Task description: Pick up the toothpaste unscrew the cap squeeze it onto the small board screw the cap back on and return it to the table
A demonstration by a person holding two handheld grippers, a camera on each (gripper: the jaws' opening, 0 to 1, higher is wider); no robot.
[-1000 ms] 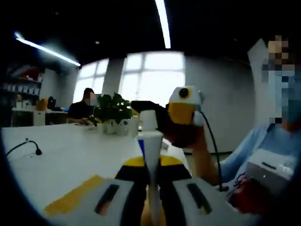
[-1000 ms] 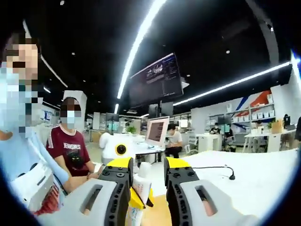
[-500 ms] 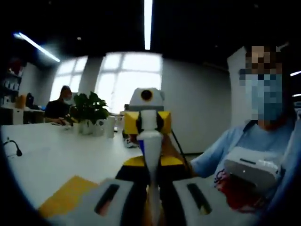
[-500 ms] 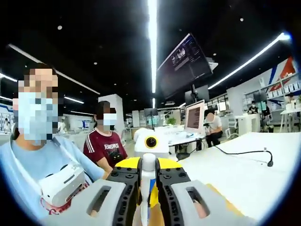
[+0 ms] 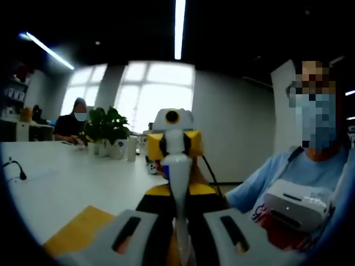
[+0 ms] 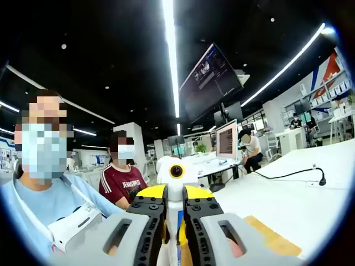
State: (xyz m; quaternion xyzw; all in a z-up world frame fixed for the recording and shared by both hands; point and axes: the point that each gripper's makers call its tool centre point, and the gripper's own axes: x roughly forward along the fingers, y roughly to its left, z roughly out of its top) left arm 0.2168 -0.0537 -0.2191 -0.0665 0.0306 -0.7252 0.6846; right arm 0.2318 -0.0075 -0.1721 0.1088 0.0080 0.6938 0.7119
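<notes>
The white toothpaste tube (image 5: 178, 177) stands upright between the jaws of my left gripper (image 5: 178, 194), which is shut on its body. The tube's white cap (image 5: 175, 141) points away from the camera. My right gripper (image 5: 174, 144) faces it head-on, its yellow-tipped jaws shut on the cap. In the right gripper view the cap (image 6: 175, 195) sits pinched between my right gripper's (image 6: 175, 198) jaws, with the tube's blue and yellow print (image 6: 179, 233) below. The small yellowish board (image 5: 77, 233) lies on the white table (image 5: 66, 183) under the grippers; the same board (image 6: 272, 233) appears at lower right.
A person in a light blue top (image 5: 299, 177) with a white headset on the chest stands close by. Potted plants (image 5: 108, 130) and a seated person are at the table's far end. A black cable (image 6: 294, 174) lies on the table (image 6: 288, 199). Another person in a red shirt (image 6: 125, 177) stands behind.
One second ago the right gripper was open and off to the side of the cap. It has lined up with the tube and shut on the cap; since half a second ago, little differs.
</notes>
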